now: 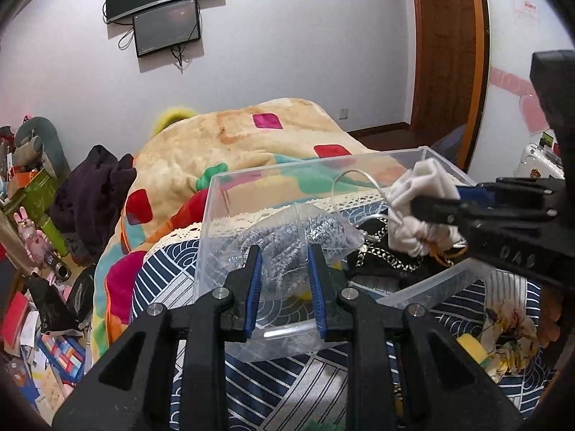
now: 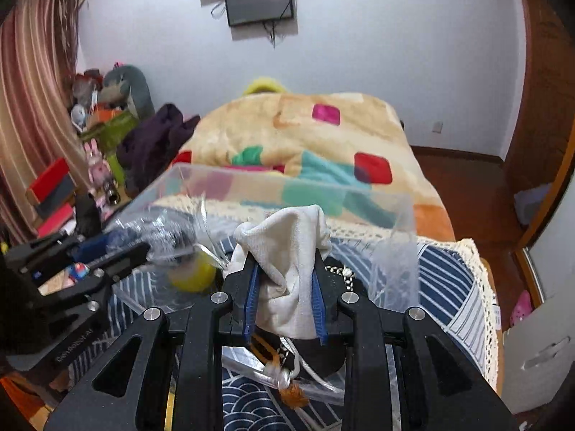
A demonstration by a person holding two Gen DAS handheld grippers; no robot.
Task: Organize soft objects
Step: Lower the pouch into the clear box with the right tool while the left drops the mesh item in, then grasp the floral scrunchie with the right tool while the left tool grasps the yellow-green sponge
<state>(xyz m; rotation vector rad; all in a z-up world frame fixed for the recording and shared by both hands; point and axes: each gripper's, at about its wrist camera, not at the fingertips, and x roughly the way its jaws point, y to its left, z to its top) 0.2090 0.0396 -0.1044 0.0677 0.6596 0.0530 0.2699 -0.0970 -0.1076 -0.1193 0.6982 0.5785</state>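
Observation:
A clear plastic bin (image 1: pixel 208 222) stands on the bed. In it lie a clear bag of silver scrubbers (image 1: pixel 287 237) and a black item with a chain (image 1: pixel 381 255). My left gripper (image 1: pixel 284 251) is open just above the bin's near wall, its fingers either side of the scrubber bag, not clamped on it. My right gripper (image 2: pixel 285 269) is shut on a white drawstring cloth pouch (image 2: pixel 287 251), held over the bin's right half; the pouch shows in the left wrist view too (image 1: pixel 417 197). A patterned scrunchie (image 1: pixel 510 334) and a yellow sponge (image 1: pixel 470 344) lie on the cover outside the bin.
The bed has a blue patterned cover (image 1: pixel 287 377) and a bright patchwork blanket (image 1: pixel 244 143) behind the bin. A dark garment (image 1: pixel 93 186) lies at the blanket's left. Toys and boxes (image 1: pixel 32 215) crowd the left side. A wooden door (image 1: pixel 445 54) stands at the right.

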